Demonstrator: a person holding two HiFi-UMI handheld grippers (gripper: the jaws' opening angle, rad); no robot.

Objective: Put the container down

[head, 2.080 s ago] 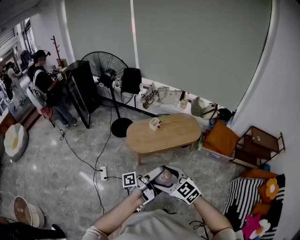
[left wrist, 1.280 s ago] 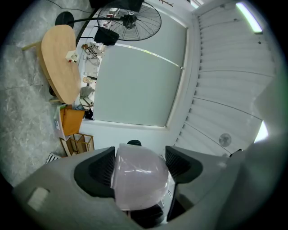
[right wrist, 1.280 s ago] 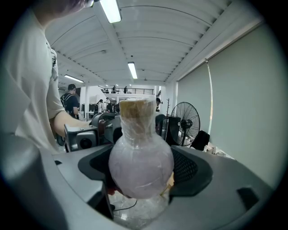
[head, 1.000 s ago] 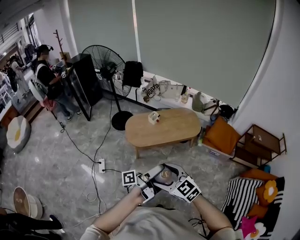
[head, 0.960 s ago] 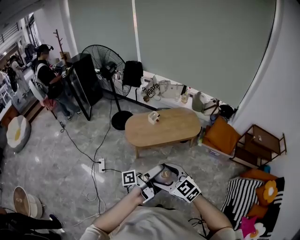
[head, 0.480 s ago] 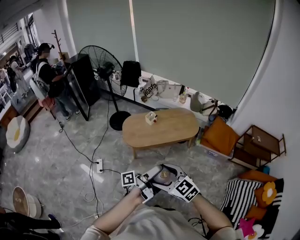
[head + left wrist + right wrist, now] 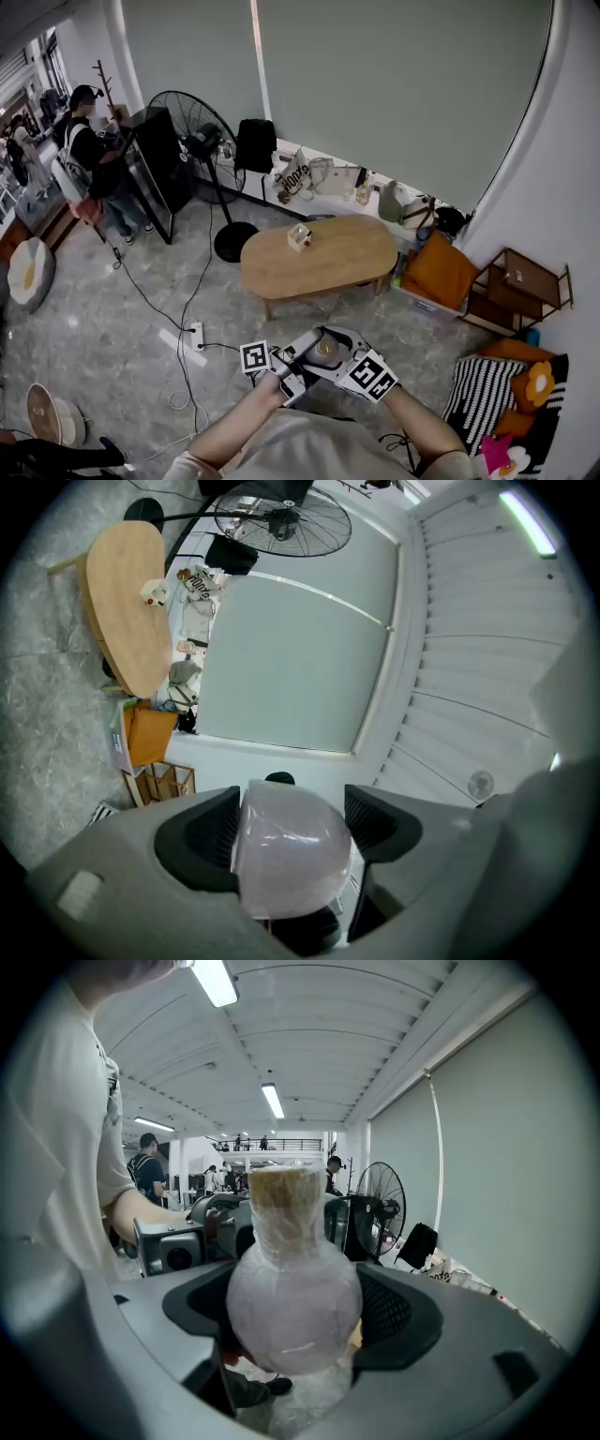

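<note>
The container (image 7: 326, 349), a round-bodied flask wrapped in clear film with a cork-coloured neck, is held in the air close to the person's body, above the marbled floor (image 7: 112, 328). It is gripped from two sides at once.

In the right gripper view, the right tool (image 7: 295, 1297) is seen clamped on the bulb, which fills the gap between the two dark pads, while the neck stands up past the jaws. In the left gripper view, the left tool (image 7: 292, 803) is likewise closed on the rounded body, and the film is pressed against the pads on both sides. The two tools are brought together tip to tip in the head view, with their marker cubes turned upward. Only black-and-white square patterns are carried on the cubes, and no letters can be made out on them.

The oval wooden counter (image 7: 328, 267) is seen ahead, well apart from the container. A small pale box (image 7: 299, 236) with a red spot is set near the counter's far left end. A black standing fan (image 7: 192, 127) is placed beside that end, and a white power strip (image 7: 195, 335) is laid on the floor near it.

Bags are lined along the ledge under the grey blind. Dark print is carried on one paper bag (image 7: 298, 174), but it is too small to be read. An orange cushion (image 7: 441, 272) is propped at the counter's right, next to a low wooden shelf (image 7: 514, 286). A person (image 7: 89, 141) is seen standing at the far left.
</note>
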